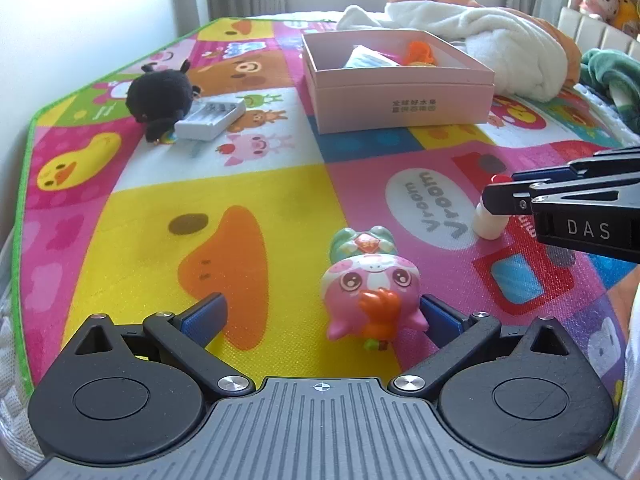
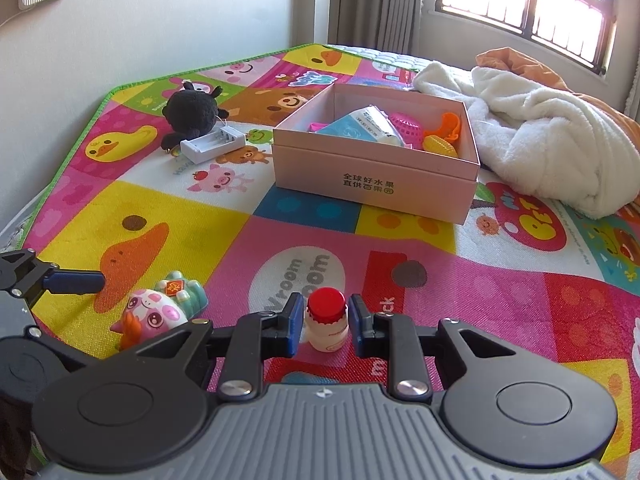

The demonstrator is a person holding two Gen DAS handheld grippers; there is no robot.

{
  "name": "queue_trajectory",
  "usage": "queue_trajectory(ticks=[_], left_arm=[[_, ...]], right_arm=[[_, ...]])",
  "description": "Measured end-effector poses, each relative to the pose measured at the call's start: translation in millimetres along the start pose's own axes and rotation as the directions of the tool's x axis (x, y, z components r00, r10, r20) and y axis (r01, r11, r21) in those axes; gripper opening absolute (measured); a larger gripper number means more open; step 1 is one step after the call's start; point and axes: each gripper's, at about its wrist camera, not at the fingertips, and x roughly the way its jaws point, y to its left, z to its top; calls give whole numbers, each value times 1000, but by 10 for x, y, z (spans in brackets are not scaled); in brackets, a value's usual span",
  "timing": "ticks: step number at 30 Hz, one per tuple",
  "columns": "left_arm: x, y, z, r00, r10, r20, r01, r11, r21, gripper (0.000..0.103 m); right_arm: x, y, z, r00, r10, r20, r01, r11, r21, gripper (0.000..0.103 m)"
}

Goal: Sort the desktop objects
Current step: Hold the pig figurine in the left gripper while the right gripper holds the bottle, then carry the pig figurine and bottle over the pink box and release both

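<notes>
A pink pig toy (image 1: 370, 292) lies on the colourful play mat between the wide-open fingers of my left gripper (image 1: 320, 316), nearer the right finger; it also shows in the right wrist view (image 2: 156, 310). A small white bottle with a red cap (image 2: 326, 320) stands upright between the fingers of my right gripper (image 2: 325, 326), which is open around it with small gaps at each side. In the left wrist view the bottle (image 1: 488, 220) is partly hidden by the right gripper. A pink box (image 2: 376, 160) holding several items sits further back.
A black plush toy (image 2: 192, 112) and a white battery charger (image 2: 212, 144) lie at the back left of the mat. A white blanket (image 2: 552, 140) is heaped to the right of the box. A wall runs along the left; a window is behind.
</notes>
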Motion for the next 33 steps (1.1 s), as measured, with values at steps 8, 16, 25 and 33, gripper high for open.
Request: queue_trajectory(ticks=[8,16,25,33], left_arm=[[-14,-23,13,999,-34,28,34,999,2,102],[-9,-147,125,997,-68,36,66,997,51,55],[-156,-176,133,994,-83,75,78,994,73,54],[-179,-158,222,992,-94,84,87,992,88,54]], right_arm=[[19,25,-2,1000,-8,-5,8,1000,-6,24],[27,13,-3,1000,-7,-4,7,1000,-8,24],[-38,-6,7,1000,3,22,-3,1000,8,23],[-156,-178,76,998,46,37,-50,994,98,21]])
